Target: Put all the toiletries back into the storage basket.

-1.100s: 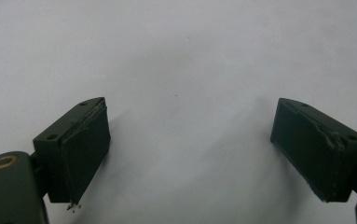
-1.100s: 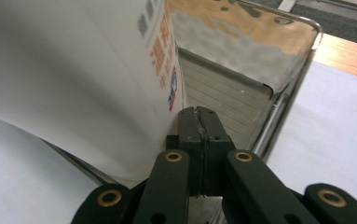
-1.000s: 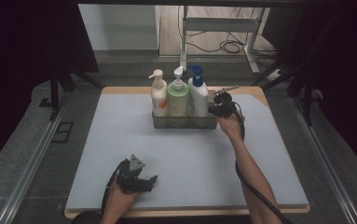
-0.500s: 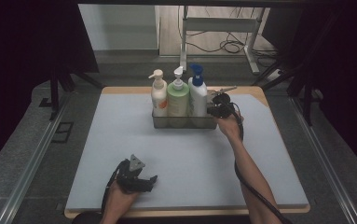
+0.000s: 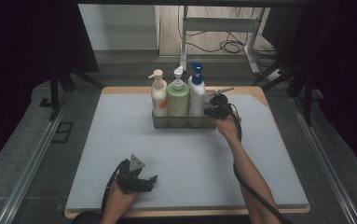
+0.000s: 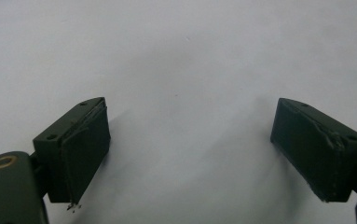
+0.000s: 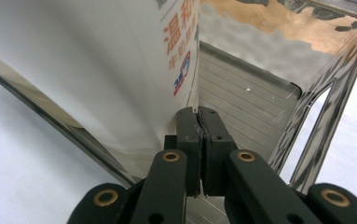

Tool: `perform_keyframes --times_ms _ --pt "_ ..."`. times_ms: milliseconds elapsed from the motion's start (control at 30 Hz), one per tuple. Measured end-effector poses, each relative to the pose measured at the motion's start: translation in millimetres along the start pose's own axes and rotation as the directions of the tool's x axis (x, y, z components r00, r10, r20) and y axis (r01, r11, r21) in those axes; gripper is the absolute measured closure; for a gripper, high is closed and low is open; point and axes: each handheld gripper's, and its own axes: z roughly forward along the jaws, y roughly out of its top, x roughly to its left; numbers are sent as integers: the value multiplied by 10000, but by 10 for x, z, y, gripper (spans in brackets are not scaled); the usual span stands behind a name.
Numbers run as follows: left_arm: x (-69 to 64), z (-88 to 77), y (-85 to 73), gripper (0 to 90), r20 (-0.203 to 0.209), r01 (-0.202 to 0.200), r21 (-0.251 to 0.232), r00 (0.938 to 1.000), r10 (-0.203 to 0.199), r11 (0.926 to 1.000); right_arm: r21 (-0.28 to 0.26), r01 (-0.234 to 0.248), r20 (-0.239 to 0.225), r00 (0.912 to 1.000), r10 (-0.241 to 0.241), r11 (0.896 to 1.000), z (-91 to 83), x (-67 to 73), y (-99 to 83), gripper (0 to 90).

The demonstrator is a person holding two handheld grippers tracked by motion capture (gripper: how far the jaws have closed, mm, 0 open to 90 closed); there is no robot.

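Jaws of the left gripper [image 5: 152, 180] stand spread over bare mat [image 5: 97, 154] near the table's front edge. Farther off, the right gripper [image 7: 198, 122] is clenched inside the metal caddy [image 7: 325, 88], just beside the white bottle [image 7: 97, 70].

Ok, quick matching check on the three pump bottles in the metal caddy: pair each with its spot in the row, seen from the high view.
Things:
1. cream bottle
2. green bottle
3. white bottle with blue pump

Places in the metal caddy:
A. middle
B. right end, next to the right gripper
C. left end

Pairs: 1-C, 2-A, 3-B
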Motion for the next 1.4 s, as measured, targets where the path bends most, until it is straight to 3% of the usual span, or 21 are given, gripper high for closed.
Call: perform_keyframes --times_ms 833,1400 --pt "-1 0 0 117 -5 8 -1 10000 -8 10000 -78 189 -144 9997 -190 9998 -40 61 -13 872" --pt "-3 1 0 117 -2 22 -6 10000 -22 10000 -359 287 18 9996 -287 9989 -140 57 -19 798"
